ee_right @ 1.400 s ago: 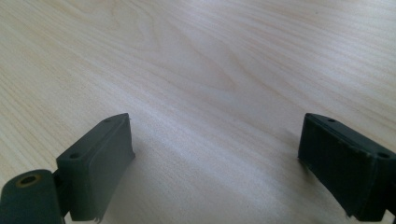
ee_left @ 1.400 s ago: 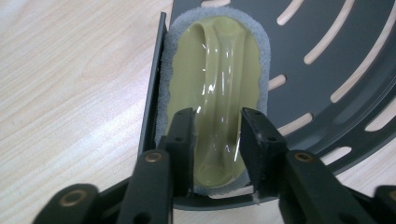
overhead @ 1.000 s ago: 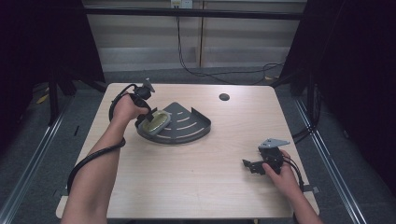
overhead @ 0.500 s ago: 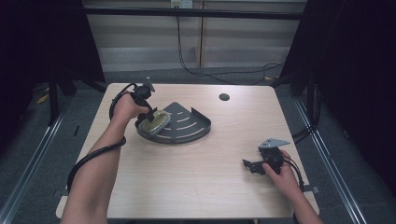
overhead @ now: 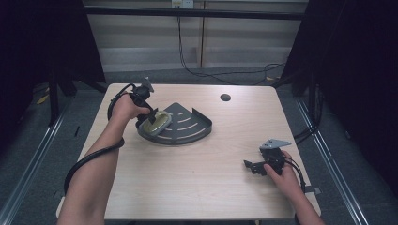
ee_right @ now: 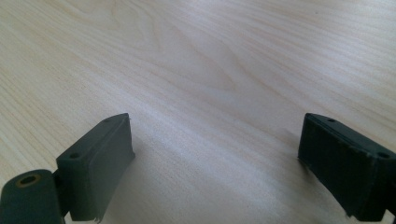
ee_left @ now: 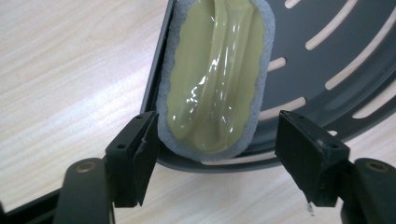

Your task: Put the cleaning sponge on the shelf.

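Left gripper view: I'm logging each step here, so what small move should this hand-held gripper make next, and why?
Probably lift straight back. The left hand-held gripper has just been opening its jaws; a gap shows beside the right one, and the sponge lies in the grey slotted tray, seemingly released.

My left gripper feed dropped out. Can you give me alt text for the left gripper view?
A wrapped yellow-green sponge lies in a dark slotted corner tray, at its edge. The left gripper straddles the sponge's near end; its jaws have just been opening and stand clear of it. Pale wood table lies around the tray.

Black gripper (overhead: 151, 114), black trailing cable (overhead: 89, 159)
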A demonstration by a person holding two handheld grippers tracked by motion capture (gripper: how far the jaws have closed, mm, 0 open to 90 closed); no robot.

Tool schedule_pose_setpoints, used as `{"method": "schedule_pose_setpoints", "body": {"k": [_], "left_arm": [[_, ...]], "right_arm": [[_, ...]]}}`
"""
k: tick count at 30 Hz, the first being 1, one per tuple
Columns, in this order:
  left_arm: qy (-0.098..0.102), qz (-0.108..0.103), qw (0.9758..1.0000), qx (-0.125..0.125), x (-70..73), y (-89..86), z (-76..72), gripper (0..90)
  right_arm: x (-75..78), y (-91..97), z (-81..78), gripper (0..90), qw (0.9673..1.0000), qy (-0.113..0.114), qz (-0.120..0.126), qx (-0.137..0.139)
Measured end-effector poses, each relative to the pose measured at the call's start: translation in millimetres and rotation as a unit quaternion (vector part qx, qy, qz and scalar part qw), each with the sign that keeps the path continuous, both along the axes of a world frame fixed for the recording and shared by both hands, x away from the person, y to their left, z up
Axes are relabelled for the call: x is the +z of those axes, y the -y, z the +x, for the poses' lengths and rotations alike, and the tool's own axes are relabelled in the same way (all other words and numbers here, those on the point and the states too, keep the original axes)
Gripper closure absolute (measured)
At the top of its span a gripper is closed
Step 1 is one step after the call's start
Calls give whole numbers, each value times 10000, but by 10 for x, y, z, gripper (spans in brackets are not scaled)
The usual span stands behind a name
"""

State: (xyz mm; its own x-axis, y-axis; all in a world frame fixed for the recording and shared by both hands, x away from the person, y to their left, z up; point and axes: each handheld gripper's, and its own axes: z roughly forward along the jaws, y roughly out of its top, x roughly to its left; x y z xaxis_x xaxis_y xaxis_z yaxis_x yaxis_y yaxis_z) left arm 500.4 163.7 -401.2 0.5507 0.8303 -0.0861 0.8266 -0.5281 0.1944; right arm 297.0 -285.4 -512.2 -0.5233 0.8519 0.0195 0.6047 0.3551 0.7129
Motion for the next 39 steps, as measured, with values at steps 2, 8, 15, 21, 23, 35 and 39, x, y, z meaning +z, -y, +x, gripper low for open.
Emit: {"method": "schedule_pose_setpoints", "body": {"k": [2,8,15,21,23,35,39], "left_arm": [[-31,7,10000,-7,5,-1,-17,290],[-50,-24,10000,26,35,-11,-58,272],[-97,-27,9999,-7,66,-18,-112,270],[-154,-19,9999,-14,99,-27,-189,270],[-136,-20,9999,-15,107,-39,-208,270],[-153,-50,9999,-57,125,-84,-350,270],[-131,-55,9999,-75,121,-106,-399,269]], "right_arm": [[-1,1,1,93,10000,5,4,8],[0,0,0,94,10000,1,-3,0],[0,0,0,94,10000,1,-3,-1],[-1,1,1,94,10000,10,-4,9],[0,-1,-1,94,10000,-3,0,-4],[0,1,-1,94,10000,4,-4,2],[0,-1,-1,94,10000,-3,-1,-5]]}}
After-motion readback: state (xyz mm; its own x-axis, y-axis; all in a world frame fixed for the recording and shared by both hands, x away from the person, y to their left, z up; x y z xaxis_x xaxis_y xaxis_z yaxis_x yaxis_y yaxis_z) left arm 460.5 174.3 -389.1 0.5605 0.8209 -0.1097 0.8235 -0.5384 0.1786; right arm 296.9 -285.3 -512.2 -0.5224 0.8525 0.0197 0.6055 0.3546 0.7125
